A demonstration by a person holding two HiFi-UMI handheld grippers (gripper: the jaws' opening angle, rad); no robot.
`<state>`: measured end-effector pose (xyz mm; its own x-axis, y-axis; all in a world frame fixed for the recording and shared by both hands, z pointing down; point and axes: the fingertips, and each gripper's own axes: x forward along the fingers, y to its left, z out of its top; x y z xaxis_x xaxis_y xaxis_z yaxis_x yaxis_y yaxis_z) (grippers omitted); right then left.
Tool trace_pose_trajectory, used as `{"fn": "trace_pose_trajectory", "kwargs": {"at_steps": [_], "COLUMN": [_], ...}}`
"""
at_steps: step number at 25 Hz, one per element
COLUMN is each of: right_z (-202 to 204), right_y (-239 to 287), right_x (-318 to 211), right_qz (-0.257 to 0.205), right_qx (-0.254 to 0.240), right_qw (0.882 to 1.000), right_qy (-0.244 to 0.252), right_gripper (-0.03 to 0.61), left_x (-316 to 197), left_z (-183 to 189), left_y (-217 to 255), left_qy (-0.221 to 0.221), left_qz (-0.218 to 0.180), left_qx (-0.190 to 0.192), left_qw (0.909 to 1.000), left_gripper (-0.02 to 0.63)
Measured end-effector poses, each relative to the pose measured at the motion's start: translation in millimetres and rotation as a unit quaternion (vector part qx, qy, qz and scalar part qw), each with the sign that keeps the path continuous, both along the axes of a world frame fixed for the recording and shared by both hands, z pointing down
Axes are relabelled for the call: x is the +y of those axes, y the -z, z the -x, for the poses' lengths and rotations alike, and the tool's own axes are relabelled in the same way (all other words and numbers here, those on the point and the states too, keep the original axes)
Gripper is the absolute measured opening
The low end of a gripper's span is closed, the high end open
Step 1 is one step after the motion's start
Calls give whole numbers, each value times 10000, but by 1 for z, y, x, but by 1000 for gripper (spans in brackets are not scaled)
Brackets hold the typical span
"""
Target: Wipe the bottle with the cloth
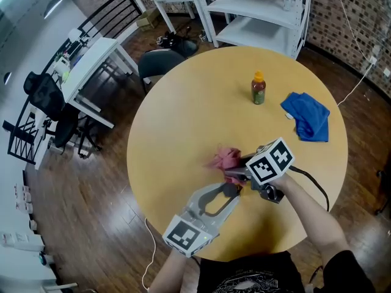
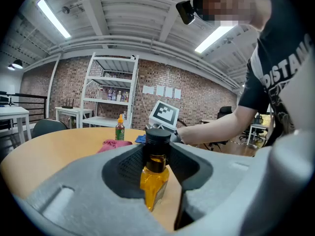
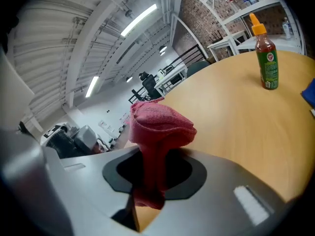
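The cloth [image 3: 160, 124] is soft matt fabric, the bottle [image 2: 153, 178] glossy and clear, the table [image 1: 183, 102] smooth matt wood.

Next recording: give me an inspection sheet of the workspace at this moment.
Surface: round wooden table.
Job's things: amber bottle, black cap; pink cloth, bunched.
Clutter: sauce bottle upright, blue cloth beside it, apart.
Grippers: left gripper shut on the bottle; right gripper shut on the cloth.
Cables: black cable from right gripper; white cable on floor.
Surroundings: white shelves, chair, brick wall.
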<state>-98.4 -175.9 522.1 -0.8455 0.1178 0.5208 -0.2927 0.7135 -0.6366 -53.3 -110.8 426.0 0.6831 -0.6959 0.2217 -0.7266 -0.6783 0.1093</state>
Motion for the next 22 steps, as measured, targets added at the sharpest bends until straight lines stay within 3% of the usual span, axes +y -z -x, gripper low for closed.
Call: {"fn": "trace_pose_trajectory", "kwargs": {"at_steps": [5,11,22], "right_z": [0,0,-9], "right_y": [-21,-41,-75], "right_x": [1,1,3], "right_qz": [-218,-250,-1343], "right_qx": [262,239,1025], "right_qw": [9993,9992,9842], "right_qy": [130,185,527], "right_gripper": [100,100,100], "left_x": [-1,-1,2], "left_z": [-1,-2,-3], "left_y": [1,-1,-1], "left_qy": [-19,-22,63], "left_qz": [-13,-8,-3], "left_qx": [0,-27,-186], "left_qw": [10000,10000,9998], "left_gripper": [146,146,146]}}
